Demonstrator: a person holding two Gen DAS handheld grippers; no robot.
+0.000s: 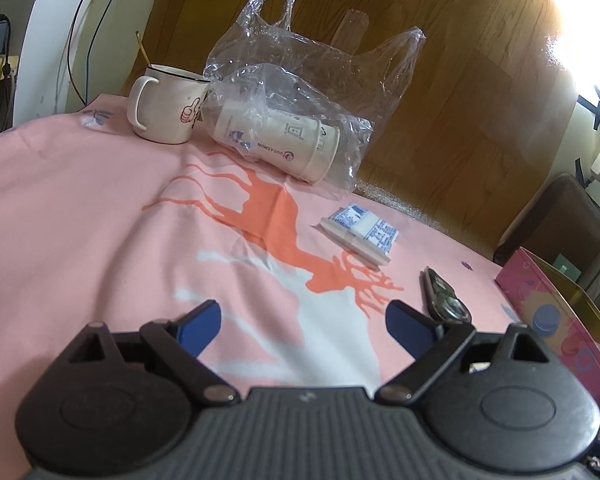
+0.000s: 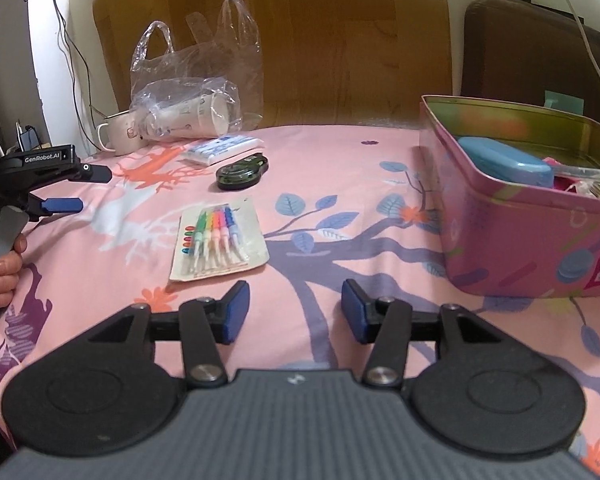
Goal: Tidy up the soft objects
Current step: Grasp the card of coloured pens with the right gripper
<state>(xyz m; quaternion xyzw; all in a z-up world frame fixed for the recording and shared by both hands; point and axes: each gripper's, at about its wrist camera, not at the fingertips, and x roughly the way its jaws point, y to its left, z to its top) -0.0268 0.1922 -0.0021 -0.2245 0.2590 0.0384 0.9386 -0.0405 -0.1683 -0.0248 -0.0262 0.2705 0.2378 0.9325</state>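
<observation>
Between my right jaws: nothing but pink tablecloth [image 2: 340,208]; my right gripper [image 2: 294,312] stands part spread, its blue pads apart and pinching nothing.
Between my left jaws: bare cloth with the white and orange deer print; my left gripper [image 1: 303,324] is spread wide and holds nothing.
Just ahead of my right jaws, a little left: a flat pack of coloured pens [image 2: 218,240] lying on the cloth.
Further ahead of them: a dark green tape dispenser [image 2: 242,172], and beyond it a blue and white tissue pack [image 2: 222,150].
Right of my right jaws: a pink biscuit tin [image 2: 512,236], lid off, with a blue case [image 2: 504,162] lying inside.
Far left of my right jaws: my left gripper seen from the side, with fingers [image 2: 2,276] of a hand on its handle.
Ahead of my left jaws, to the right: the same tissue pack [image 1: 360,230], well apart from the pads.
Far ahead: a clear plastic bag [image 1: 300,80] holding a paper cup [image 1: 284,140] on its side, and a white mug [image 1: 164,104] touching the bag's left edge.
</observation>
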